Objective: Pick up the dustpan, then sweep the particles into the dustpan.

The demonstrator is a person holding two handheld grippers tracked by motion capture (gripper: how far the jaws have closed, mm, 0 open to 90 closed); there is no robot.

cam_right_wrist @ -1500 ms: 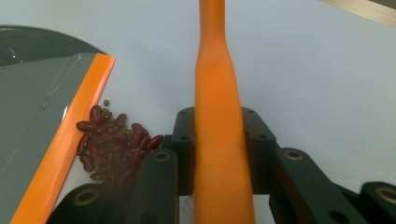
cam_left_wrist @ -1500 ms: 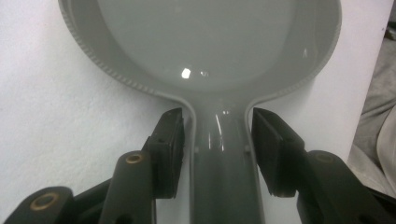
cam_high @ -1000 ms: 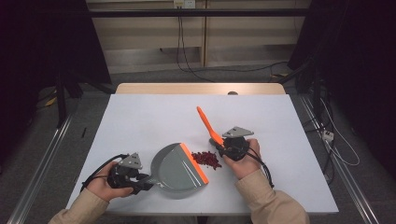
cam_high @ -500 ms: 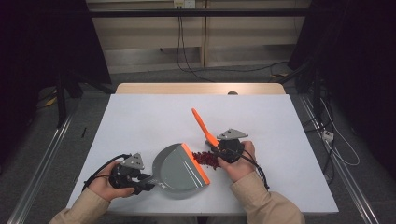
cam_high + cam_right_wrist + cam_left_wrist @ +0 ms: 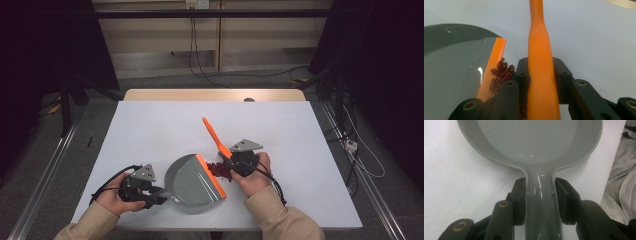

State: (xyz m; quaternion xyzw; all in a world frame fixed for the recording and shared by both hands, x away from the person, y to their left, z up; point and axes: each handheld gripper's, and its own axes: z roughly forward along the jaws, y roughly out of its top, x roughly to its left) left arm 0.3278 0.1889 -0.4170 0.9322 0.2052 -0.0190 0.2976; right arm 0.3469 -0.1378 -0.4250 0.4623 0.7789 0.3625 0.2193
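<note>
A grey dustpan with an orange lip lies flat on the white table. My left gripper is shut on the dustpan's handle, with a pad pressed to each side of it. A small pile of dark red beans sits against the orange lip. My right gripper is shut on an orange brush handle that slants up and away to the left. In the right gripper view the beans lie between the lip and the jaws; the brush head is hidden below.
The table's near edge runs just below both hands. A wooden strip borders the far edge. Cables hang off the right side, and metal rails run along the floor on the left.
My right gripper and the orange brush have shifted a little to the left, toward the dustpan's lip, and the beans now sit closer to it. The left gripper and dustpan have stayed put.
</note>
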